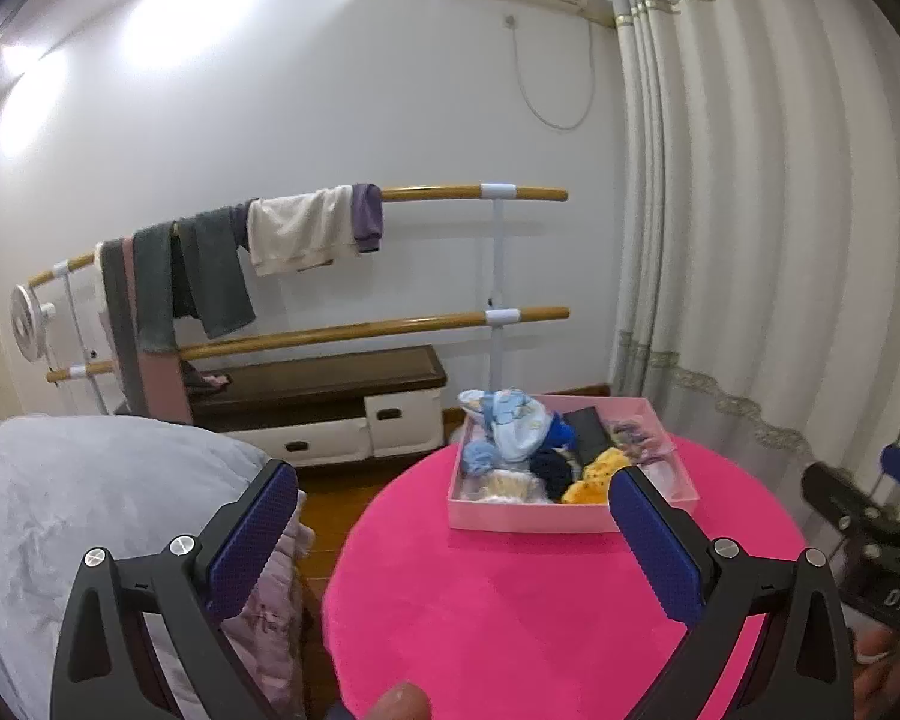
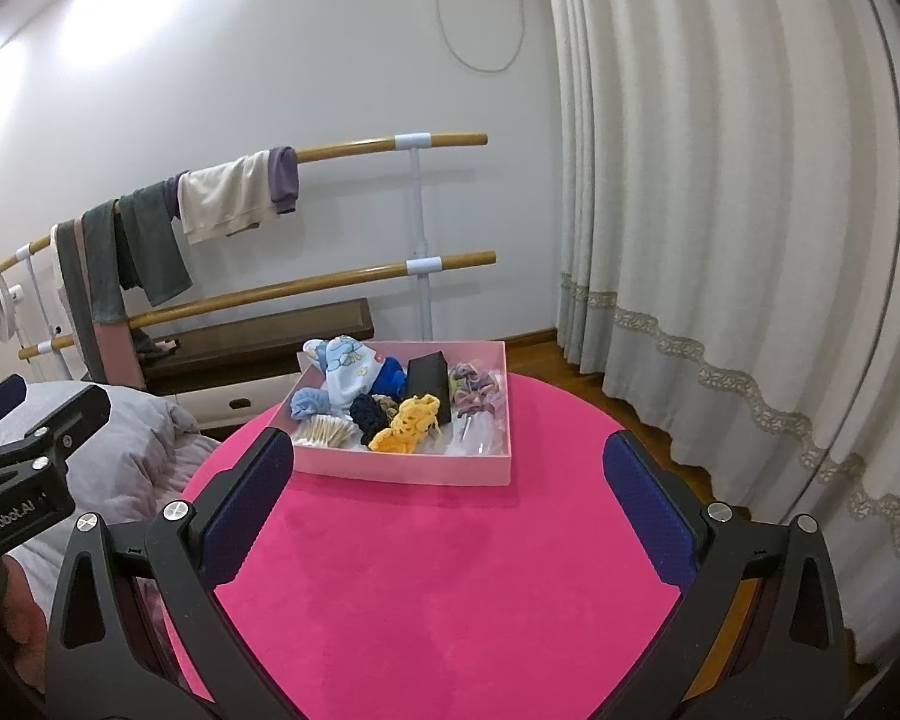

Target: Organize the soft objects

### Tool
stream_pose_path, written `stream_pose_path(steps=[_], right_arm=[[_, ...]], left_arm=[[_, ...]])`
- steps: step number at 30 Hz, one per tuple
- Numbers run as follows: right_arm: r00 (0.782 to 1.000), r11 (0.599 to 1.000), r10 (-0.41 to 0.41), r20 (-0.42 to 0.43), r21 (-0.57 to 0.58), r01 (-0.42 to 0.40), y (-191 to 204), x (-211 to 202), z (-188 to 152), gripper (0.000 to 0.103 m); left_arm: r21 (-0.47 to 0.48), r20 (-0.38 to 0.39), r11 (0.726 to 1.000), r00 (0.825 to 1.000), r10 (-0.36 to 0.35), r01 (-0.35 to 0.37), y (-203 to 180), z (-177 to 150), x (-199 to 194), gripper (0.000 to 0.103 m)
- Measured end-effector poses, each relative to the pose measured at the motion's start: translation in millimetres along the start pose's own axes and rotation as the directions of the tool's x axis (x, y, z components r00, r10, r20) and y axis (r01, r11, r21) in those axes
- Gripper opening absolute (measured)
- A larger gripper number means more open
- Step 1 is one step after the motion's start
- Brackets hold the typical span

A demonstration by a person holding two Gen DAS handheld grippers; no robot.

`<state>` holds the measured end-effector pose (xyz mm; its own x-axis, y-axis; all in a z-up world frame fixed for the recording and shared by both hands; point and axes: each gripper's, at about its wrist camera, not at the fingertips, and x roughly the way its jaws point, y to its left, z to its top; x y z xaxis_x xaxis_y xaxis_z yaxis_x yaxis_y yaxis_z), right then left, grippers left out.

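A pink box [image 1: 528, 519] [image 2: 402, 471] stands at the far side of a round pink table [image 1: 510, 612] [image 2: 450, 570]. It holds soft things: a pale blue printed cloth [image 1: 519, 426] [image 2: 348, 372], a yellow scrunchie [image 1: 594, 474] [image 2: 408, 423], a dark navy scrunchie [image 1: 552, 468] [image 2: 369, 411], a mauve scrunchie [image 2: 474, 387], a black block [image 2: 429, 381] and cotton swabs [image 2: 324, 432]. My left gripper [image 1: 453, 495] hovers open short of the box, nothing between its fingers. My right gripper [image 2: 450, 465] is open too, also short of the box and empty.
A bed with a grey quilt [image 1: 90, 510] [image 2: 132, 456] lies left of the table. Behind stand a wooden-bar rack [image 1: 360, 330] [image 2: 306, 288] hung with clothes and a low bench with drawers [image 1: 330, 408]. White curtains [image 1: 750, 210] [image 2: 720, 210] fill the right side.
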<state>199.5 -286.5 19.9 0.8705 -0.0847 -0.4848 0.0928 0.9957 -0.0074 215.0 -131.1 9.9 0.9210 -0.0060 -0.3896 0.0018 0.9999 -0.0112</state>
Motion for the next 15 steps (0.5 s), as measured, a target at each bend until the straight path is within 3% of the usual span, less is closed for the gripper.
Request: stream_pose_path(steps=[10,15], right_arm=[[1.000,1.000,-0.003,-0.009,0.005,0.003,-1.7,3.9,2.0,0.103],[1.000,1.000,0.003,-0.014,0.002,-0.003,-2.5,5.7,2.1,0.103]], left_arm=[[-0.005,0.009,1.000,1.000,0.013,-0.013,-4.2,-2.8,-0.4,0.103],[-0.010,0.008,1.000,1.000,-0.021,0.021,-8.2,-8.0,1.3,0.103]])
